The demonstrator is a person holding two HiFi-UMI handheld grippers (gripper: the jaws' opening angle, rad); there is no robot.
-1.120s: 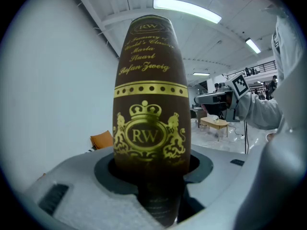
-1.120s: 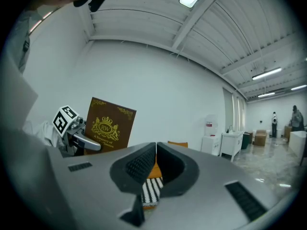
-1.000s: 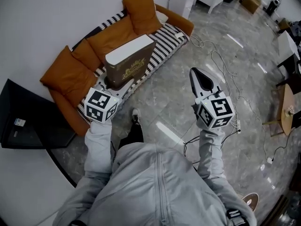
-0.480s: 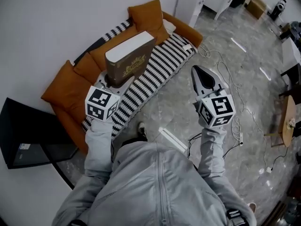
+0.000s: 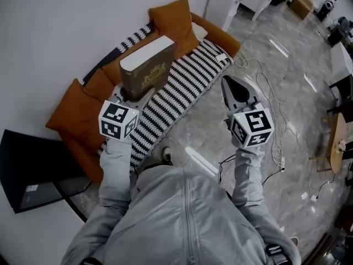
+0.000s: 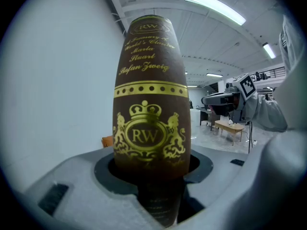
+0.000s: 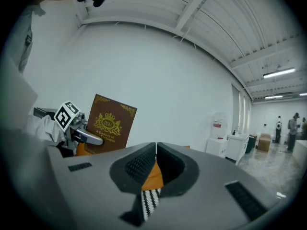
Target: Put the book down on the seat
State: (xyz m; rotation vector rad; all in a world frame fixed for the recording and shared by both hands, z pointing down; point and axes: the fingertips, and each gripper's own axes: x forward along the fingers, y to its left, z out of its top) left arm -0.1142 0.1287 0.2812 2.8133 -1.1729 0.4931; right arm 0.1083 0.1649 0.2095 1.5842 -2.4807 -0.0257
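A thick brown book (image 5: 148, 70) with gold print and white page edges is held above the orange sofa (image 5: 83, 106), over its striped seat cover (image 5: 176, 87). My left gripper (image 5: 134, 95) is shut on the book's lower end. In the left gripper view the spine (image 6: 149, 99) stands upright between the jaws of the left gripper (image 6: 154, 176). My right gripper (image 5: 227, 83) hovers over the floor to the right of the sofa, shut and empty. In the right gripper view the right gripper (image 7: 156, 150) has its pads touching, with the book (image 7: 110, 123) at the left.
Orange cushions (image 5: 171, 16) line the sofa's back against the white wall. A black flat screen (image 5: 33, 173) lies on the floor at the left. Cables (image 5: 265, 76) run over the grey marble floor. A white cabinet (image 5: 223, 1) stands past the sofa, and a small wooden table (image 5: 336, 139) stands at the right.
The person has stepped closer to the sofa. The book in the left gripper now hangs over the striped seat and cushions. The right gripper kept its place beside it, still shut.
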